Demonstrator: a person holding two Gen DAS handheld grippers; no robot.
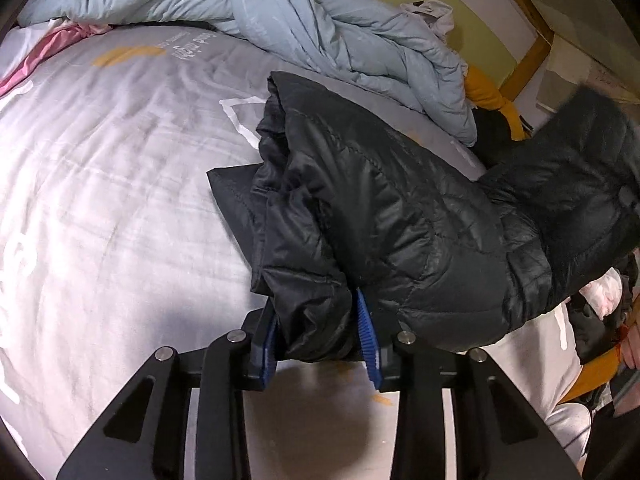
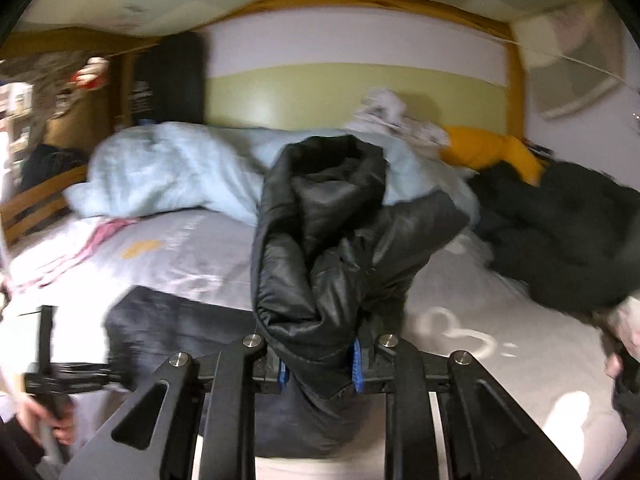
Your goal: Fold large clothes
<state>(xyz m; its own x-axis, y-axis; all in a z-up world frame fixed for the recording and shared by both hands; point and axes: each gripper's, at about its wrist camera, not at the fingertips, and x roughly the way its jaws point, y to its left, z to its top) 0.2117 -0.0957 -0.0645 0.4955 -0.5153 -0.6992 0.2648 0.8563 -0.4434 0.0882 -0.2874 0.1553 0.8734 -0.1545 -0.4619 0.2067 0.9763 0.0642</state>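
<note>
Jacket [image 1: 400, 216] edges in L tool [image 1: 320, 336] & R tool [image 2: 320, 364], above bed [image 1: 120, 200].

In the left wrist view, bare grey printed bed sheet [image 1: 100, 184] fills the left half. A crumpled pale blue quilt [image 1: 320, 20] blocks the top, a black quilted puffer jacket [image 1: 380, 216] the centre and right.

Glossy quilted black jacket [image 1: 384, 216], matt grey cotton-looking bedsheet [image 1: 120, 184], ribbed blue, probably rubber, jaws.
</note>
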